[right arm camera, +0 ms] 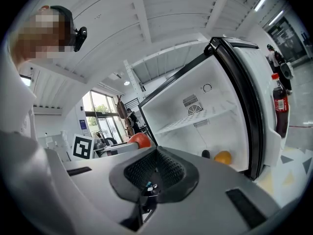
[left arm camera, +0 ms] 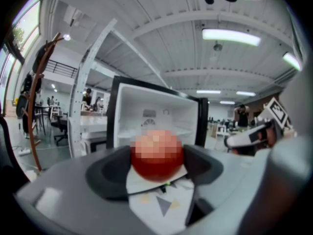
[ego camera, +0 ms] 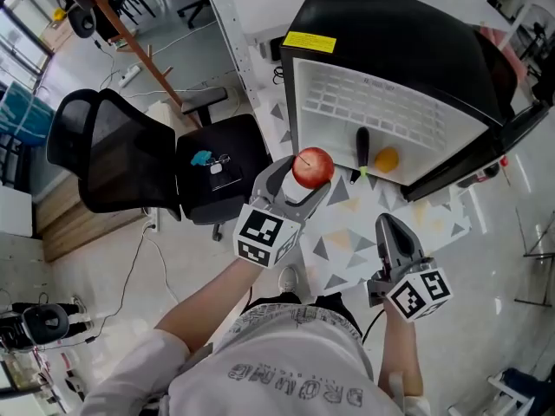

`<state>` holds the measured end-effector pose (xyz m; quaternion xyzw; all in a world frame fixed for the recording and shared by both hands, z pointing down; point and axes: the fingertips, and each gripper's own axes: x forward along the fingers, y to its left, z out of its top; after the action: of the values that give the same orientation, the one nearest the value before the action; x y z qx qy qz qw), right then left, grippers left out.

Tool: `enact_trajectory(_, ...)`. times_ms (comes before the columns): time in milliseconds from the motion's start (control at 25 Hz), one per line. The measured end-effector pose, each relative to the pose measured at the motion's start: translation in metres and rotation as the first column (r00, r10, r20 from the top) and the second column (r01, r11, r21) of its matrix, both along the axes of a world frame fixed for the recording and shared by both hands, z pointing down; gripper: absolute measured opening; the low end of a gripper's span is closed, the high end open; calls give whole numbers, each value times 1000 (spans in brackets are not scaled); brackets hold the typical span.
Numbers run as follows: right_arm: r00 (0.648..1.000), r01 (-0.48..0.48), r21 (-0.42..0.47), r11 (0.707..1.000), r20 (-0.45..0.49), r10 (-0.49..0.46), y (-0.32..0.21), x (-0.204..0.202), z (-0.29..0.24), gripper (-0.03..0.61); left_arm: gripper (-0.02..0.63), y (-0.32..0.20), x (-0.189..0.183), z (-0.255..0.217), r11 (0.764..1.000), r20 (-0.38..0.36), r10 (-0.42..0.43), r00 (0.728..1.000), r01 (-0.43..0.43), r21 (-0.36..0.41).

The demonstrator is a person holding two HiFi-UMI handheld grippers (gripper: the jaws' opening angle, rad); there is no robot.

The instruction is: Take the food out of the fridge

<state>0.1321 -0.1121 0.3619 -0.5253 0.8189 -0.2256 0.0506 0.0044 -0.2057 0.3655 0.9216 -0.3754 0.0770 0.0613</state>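
Observation:
A small black fridge (ego camera: 395, 46) stands open, its white inside facing me. On its floor lie a dark long vegetable (ego camera: 362, 146) and an orange fruit (ego camera: 387, 159). My left gripper (ego camera: 305, 173) is shut on a red round fruit (ego camera: 313, 166), held just in front of the fridge opening. The left gripper view shows the red fruit (left arm camera: 157, 153) between the pads, with the fridge (left arm camera: 156, 111) behind. My right gripper (ego camera: 387, 225) is lower right, shut and empty. The right gripper view shows the orange fruit (right arm camera: 222, 156) and the dark vegetable (right arm camera: 206, 154).
A black office chair (ego camera: 130, 154) stands left of the fridge, small items on its seat. The fridge door (right arm camera: 254, 97) hangs open at the right with a red-capped bottle (right arm camera: 279, 106) in its shelf. A patterned floor mat (ego camera: 347, 237) lies below the grippers.

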Motion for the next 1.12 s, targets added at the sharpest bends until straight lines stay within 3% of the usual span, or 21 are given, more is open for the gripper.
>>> enact_trajectory(1120,1000,-24,50,998,20,23,4,-7,-15,-12,334,16,-15,-13,998,-31,61,998,-62,-1)
